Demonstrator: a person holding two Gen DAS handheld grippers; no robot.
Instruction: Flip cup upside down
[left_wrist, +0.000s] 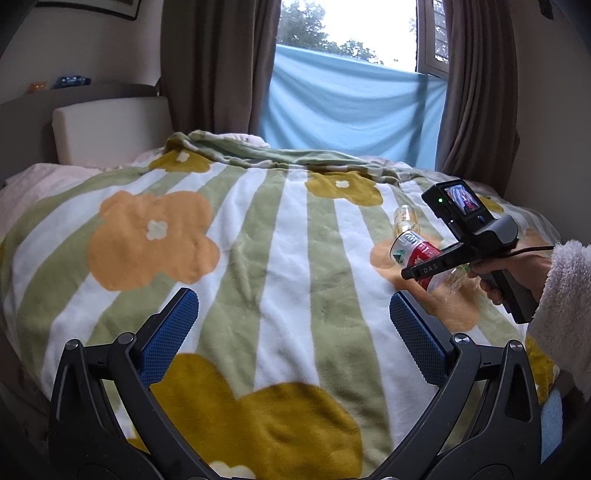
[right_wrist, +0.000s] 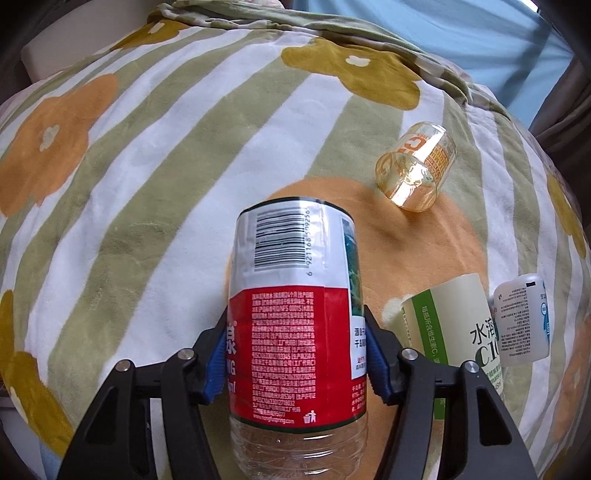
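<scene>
The cut-bottle cup (right_wrist: 295, 314) is clamped by the right hand-held gripper (right_wrist: 295, 354) above the blanket (right_wrist: 147, 184), near-right. It should be rotated slowly and set squarely. The left hand-held gripper (left_wrist: 293, 325) is held wide open, empty.

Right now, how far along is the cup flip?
Done: the right gripper is shut on the red-labelled cup, a cut clear bottle. In hand: the cup looks lifted over the blanket and tilted; which end is up is hard to tell. Left: finishing the turn and setting it down on its open end. The left gripper is open and idle. The amber cup lies on its side, untouched.
</scene>
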